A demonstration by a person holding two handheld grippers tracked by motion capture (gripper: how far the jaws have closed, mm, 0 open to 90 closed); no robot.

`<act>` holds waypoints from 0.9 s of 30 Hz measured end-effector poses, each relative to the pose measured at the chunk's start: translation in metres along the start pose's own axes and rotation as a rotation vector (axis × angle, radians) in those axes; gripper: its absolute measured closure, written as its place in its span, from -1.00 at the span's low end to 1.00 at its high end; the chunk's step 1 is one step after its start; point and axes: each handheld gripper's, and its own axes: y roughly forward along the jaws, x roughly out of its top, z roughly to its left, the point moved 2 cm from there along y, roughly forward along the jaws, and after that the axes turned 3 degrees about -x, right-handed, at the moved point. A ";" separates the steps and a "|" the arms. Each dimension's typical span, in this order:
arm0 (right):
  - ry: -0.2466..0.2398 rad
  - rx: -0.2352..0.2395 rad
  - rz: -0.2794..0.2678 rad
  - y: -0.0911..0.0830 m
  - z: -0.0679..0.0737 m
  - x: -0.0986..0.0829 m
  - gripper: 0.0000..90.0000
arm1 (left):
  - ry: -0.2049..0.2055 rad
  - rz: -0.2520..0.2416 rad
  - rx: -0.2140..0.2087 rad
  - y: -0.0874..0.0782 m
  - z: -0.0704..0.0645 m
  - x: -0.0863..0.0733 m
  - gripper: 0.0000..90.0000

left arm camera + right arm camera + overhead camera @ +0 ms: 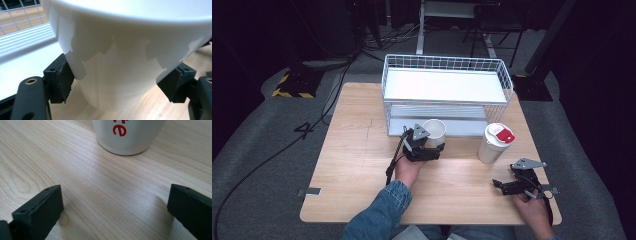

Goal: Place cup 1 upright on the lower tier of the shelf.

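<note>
High view shows my left gripper (428, 150) closed around the lower body of the open white cup (434, 131), which stands upright on the wooden table (357, 150) just in front of the wire shelf rack (447, 92). Left gripper view confirms it: both pads (62, 81) press the cup's (120, 75) sides, one on each flank. My right gripper (504, 186) sits near the right front edge, jaws spread wide with bare wood between them. A lidded cup with red lettering (495, 143) stands just beyond it, apart from the jaws.
</note>
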 end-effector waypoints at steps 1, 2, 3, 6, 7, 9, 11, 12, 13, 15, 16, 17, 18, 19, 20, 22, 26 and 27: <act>0.000 0.000 0.000 0.000 0.000 0.000 -0.99 | -0.004 -0.004 0.005 0.001 0.002 0.000 -0.48; 0.000 0.000 0.000 0.000 0.000 0.000 -0.99 | -0.011 -0.013 0.015 0.003 0.004 0.000 -0.48; 0.000 0.000 0.000 0.000 0.000 0.000 -0.99 | -0.015 -0.016 0.013 0.004 0.006 0.000 -0.48; 0.000 0.000 0.000 0.000 0.000 0.000 -0.99 | -0.022 -0.024 0.045 0.010 0.010 -0.001 -0.49; 0.000 0.000 0.000 0.000 0.000 0.000 -0.99 | -0.021 -0.025 0.056 0.012 0.011 -0.001 -0.49; 0.000 0.000 0.000 0.000 0.000 0.000 -0.99 | -0.019 -0.016 0.078 0.016 0.014 -0.002 -0.49; 0.000 0.000 0.000 0.000 0.000 0.000 -0.99 | -0.026 0.004 0.103 0.020 0.017 -0.001 -0.48; 0.000 0.000 0.000 0.000 0.000 0.000 -0.99 | -0.027 0.006 0.112 0.021 0.017 0.000 -0.48; 0.000 0.000 0.000 0.000 0.000 0.000 -0.99 | -0.027 0.008 0.115 0.021 0.018 0.002 -0.49; 0.000 0.000 0.000 0.000 0.000 0.000 -0.99 | -0.028 0.003 0.121 0.023 0.020 0.005 -0.48; 0.000 0.000 0.000 0.000 0.000 0.000 -0.99 | -0.029 -0.009 0.127 0.024 0.021 0.005 -0.48; 0.000 0.000 0.000 0.000 0.000 0.000 -0.99 | -0.033 -0.010 0.126 0.025 0.022 0.005 -0.48; 0.000 0.000 0.000 0.000 0.000 0.000 -0.99 | -0.039 -0.008 0.127 0.027 0.023 0.005 -0.48; 0.000 0.000 0.000 0.000 0.000 0.000 -0.99 | -0.048 -0.008 0.130 0.029 0.025 0.004 -0.48; 0.000 0.000 0.000 0.000 0.000 0.000 -0.99 | -0.053 -0.007 0.132 0.030 0.026 0.004 -0.48; 0.000 0.000 0.000 0.000 0.000 0.000 -0.99 | -0.058 -0.001 0.137 0.034 0.028 0.005 -0.48; 0.000 0.000 0.000 0.000 0.000 0.000 -0.99 | -0.046 0.003 0.151 0.039 0.029 0.010 -0.48; 0.000 0.000 0.000 0.000 0.000 0.000 -0.99 | -0.037 -0.004 0.158 0.041 0.029 0.012 -0.48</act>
